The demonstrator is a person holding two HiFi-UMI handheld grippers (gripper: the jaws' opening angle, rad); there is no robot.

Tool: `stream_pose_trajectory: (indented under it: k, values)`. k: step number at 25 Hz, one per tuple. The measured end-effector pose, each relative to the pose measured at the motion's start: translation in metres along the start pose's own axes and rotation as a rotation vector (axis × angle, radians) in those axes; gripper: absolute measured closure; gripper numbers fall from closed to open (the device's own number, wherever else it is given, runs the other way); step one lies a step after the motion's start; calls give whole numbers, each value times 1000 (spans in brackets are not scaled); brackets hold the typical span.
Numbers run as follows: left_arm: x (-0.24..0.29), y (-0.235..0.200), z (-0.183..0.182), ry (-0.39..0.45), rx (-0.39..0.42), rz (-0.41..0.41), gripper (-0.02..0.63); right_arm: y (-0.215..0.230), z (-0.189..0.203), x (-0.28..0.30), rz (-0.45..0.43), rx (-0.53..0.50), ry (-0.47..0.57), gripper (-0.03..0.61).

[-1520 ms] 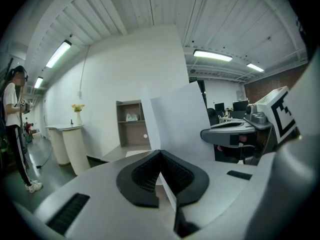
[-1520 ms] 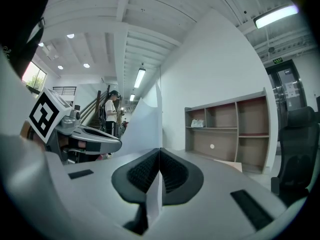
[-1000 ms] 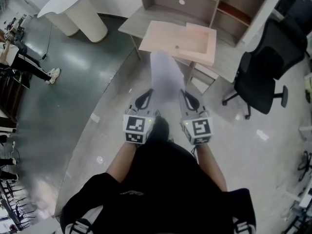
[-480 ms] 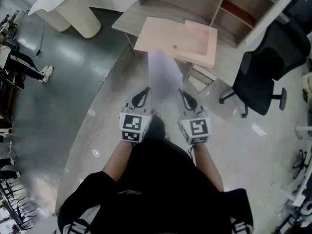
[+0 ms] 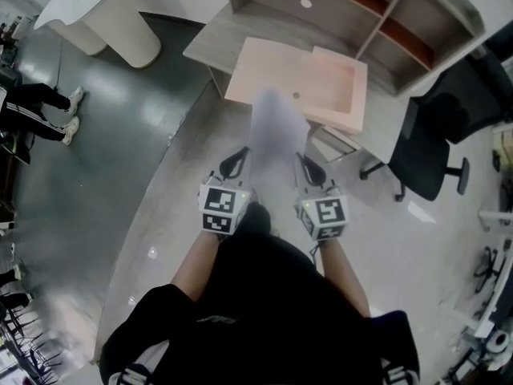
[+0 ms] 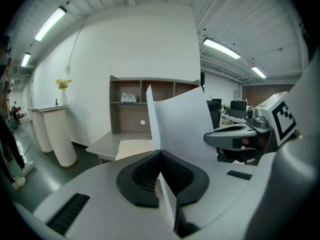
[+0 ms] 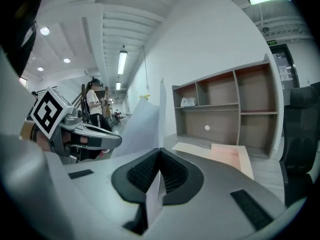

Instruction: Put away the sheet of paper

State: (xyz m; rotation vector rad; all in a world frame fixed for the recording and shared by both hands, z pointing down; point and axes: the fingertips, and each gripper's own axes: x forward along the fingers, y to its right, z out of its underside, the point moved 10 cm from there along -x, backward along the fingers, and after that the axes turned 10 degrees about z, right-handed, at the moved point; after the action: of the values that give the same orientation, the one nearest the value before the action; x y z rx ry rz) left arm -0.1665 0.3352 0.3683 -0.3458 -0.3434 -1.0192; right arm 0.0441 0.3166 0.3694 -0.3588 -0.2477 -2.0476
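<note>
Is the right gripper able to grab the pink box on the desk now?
Probably not yet. The right gripper is shut on the sheet of paper, and the pink box lies ahead on the desk. Nothing else stands between.

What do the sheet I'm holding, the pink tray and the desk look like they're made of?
Sheet: thin white paper with a matte finish; it shows a fine edge and a slight curl.
Tray: pale pink, matte, with thick walls. It may be painted wood or board, but that is unclear.
Desk: grey wood-grain surface, likely laminate.

office chair (image 5: 433, 135): right of desk (image 5: 215, 42) | shelf unit (image 5: 385, 10): at desk's back | white pedestal (image 5: 120, 22): far left
</note>
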Motion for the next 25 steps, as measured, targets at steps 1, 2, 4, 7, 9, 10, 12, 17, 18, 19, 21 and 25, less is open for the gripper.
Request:
stream_pose_trajectory:
  k: [1, 2, 4, 7, 9, 10, 12, 17, 18, 19, 21, 25]
  values:
    - [2, -10, -1, 1, -8, 6, 568, -3, -4, 8, 5, 1, -6, 560]
    - [4, -19, -3, 3, -18, 11, 568, -6, -8, 15, 8, -2, -13, 560]
    - [9, -37, -6, 7, -35, 20, 568, -12, -16, 29, 10, -10, -33, 560]
    - [14, -60, -11, 16, -54, 26, 568, -17, -20, 51, -2, -24, -67, 560]
    - [15, -73, -11, 26, -66, 26, 568, -19, -20, 64, -5, -28, -88, 560]
    - [15, -79, -9, 31, -75, 27, 568, -20, -21, 70, -4, -26, -95, 560]
    - [14, -90, -4, 34, -94, 29, 568, -22, -22, 80, 1, -34, -105, 560]
    - [17, -112, 3, 41, -149, 30, 568, -29, -32, 100, -28, -43, -129, 560]
    - [19, -115, 3, 48, -158, 29, 568, -29, -35, 105, -31, -49, -131, 560]
    - [22, -119, 2, 55, -163, 28, 568, -29, -37, 110, -32, -59, -132, 560]
    - [27, -125, 3, 62, -169, 24, 568, -29, -40, 119, -34, -74, -130, 560]
    - [34, -135, 2, 54, -175, 11, 568, -27, -42, 133, -46, -75, -128, 560]
